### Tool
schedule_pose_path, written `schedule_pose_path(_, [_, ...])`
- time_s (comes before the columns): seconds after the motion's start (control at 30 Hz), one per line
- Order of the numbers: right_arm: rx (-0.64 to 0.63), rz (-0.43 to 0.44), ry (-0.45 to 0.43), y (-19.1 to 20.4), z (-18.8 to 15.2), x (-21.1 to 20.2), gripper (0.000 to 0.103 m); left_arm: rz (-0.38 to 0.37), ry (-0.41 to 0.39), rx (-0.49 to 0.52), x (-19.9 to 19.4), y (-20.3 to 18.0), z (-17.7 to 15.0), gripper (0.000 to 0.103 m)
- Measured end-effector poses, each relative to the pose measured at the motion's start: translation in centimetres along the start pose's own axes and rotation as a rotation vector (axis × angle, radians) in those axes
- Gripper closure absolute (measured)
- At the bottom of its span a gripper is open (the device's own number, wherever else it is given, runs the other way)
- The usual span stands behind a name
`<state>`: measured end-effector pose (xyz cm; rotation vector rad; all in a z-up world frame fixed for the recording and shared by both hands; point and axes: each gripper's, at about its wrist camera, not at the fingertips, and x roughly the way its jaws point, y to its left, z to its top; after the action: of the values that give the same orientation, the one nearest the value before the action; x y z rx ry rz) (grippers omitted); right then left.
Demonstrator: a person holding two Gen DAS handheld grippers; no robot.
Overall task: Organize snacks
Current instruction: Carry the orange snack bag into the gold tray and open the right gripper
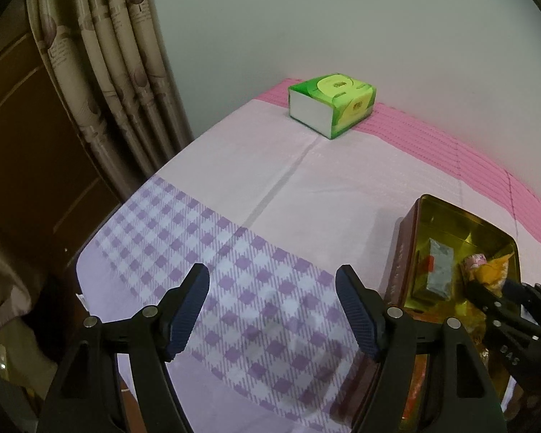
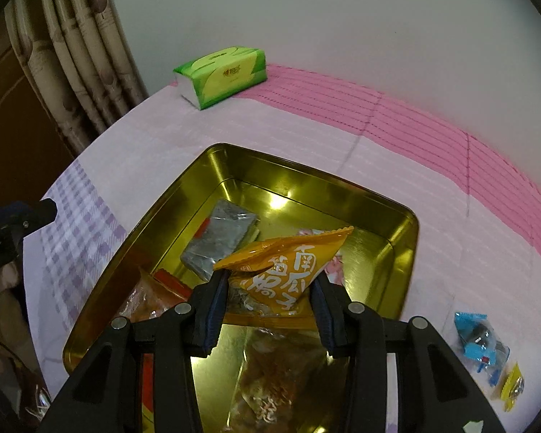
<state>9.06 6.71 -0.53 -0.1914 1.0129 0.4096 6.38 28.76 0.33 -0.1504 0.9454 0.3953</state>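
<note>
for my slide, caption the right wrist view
Right gripper holds an orange snack packet over the open gold metal tin.

- Gold tin [image 1: 420, 216]: left wrist view shows far corner only; near part behind left gripper's arm, right side cut by lens edge.
- Yellow packet [image 2: 288, 270]: lower end hidden betw. right gripper [image 2: 268, 288] pads; in left view only a crumpled bit visible.
- Silver packet [image 2: 218, 243]: near corner covered by yellow packet; print too blurred to read.
- Pink-white wrapper [image 2: 333, 265]: mostly hidden behind yellow packet, type unclear.
- Orange bags [image 2: 151, 296] in tin's near end: partly under gripper frame.
- Small yellow sweet [image 2: 512, 389]: at lens edge, too small to identify.
- Tissue pack [image 2: 221, 74]: label illegible.
</note>
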Motion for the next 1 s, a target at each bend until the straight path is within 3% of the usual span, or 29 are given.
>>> schedule_pose_path(0.5, [0.038,-0.018,0.001,-0.3,0.1,0.8,0.056,-0.063,-0.003,0.056,-0.1,-1.5,-0.2,0.029])
schedule_pose_path(0.63, [0.042,-0.022,-0.013,-0.3,0.0,0.3,0.048,-0.062,-0.008,0.063,-0.2,-1.7,-0.2,0.029])
schedule_pose_path(1.0, [0.066,-0.008,-0.066,-0.8,-1.3,-3.6,0.046,-0.073,-0.018,0.102,-0.6,-2.7,-0.6,0.028])
